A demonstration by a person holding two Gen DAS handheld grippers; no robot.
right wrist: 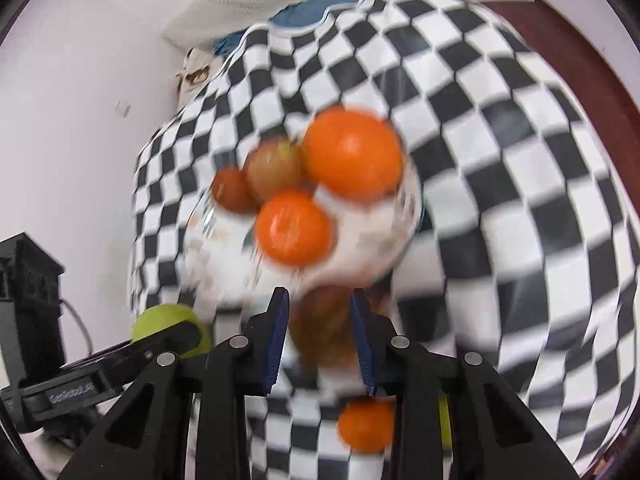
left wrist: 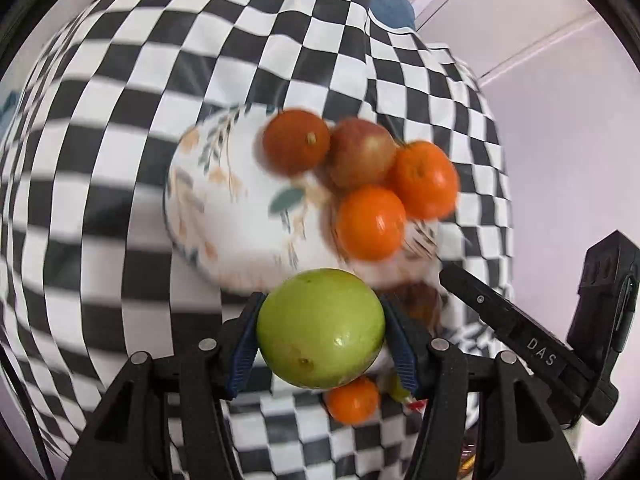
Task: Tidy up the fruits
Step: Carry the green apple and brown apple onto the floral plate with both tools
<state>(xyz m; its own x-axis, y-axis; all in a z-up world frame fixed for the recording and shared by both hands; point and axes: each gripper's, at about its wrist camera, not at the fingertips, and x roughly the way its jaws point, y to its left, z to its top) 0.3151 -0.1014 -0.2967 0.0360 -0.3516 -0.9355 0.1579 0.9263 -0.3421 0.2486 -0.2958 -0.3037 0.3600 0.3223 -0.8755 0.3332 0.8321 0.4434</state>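
Observation:
My left gripper (left wrist: 320, 300) is shut on a round green fruit (left wrist: 320, 328), held above the near rim of a floral plate (left wrist: 240, 208). On the plate's right half lie two bright oranges (left wrist: 372, 222), a darker orange (left wrist: 296, 140) and a red-green apple (left wrist: 362, 152). In the blurred right wrist view, my right gripper (right wrist: 320, 300) is shut on a reddish-brown fruit (right wrist: 324, 328) just in front of the same plate (right wrist: 360, 248). The green fruit (right wrist: 168, 320) shows at the lower left there, in the other gripper.
A black-and-white checkered cloth (left wrist: 120, 120) covers the table. A small orange (left wrist: 352, 400) lies on it below the grippers, also the small orange (right wrist: 366, 424) in the right wrist view. A yellow-green object (right wrist: 444, 420) is partly hidden beside it. Lilac wall (left wrist: 560, 140) borders the table's right edge.

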